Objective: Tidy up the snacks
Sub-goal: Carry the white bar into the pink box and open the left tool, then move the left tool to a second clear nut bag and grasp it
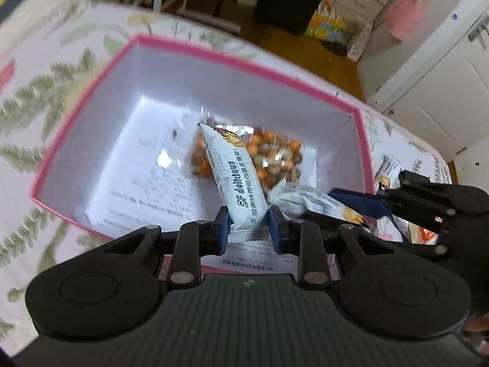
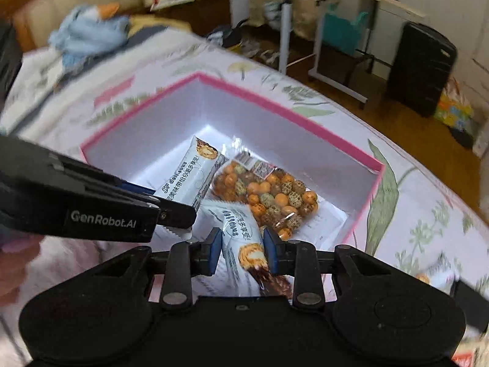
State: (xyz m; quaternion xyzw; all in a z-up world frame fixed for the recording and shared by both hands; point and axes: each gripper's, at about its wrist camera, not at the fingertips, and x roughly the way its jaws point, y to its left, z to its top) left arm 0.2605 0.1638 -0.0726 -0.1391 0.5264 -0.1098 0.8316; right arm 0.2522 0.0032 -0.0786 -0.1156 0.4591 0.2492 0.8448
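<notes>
Bed (image 1: pixel 45 98) in a floral sheet, bearing an open pink-rimmed box (image 1: pixel 244 64) and loose snack packets (image 2: pixel 428 278).

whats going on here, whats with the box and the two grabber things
A person is packing snacks into a pink-rimmed box on a flowered bedspread, with a handheld gripper in each hand. The left gripper is shut on a white snack bar, and the right gripper is shut on a second white bar; both are over the open box. A clear bag of coated nuts already lies inside. At least one more packet waits on the bed beside the box.
</notes>
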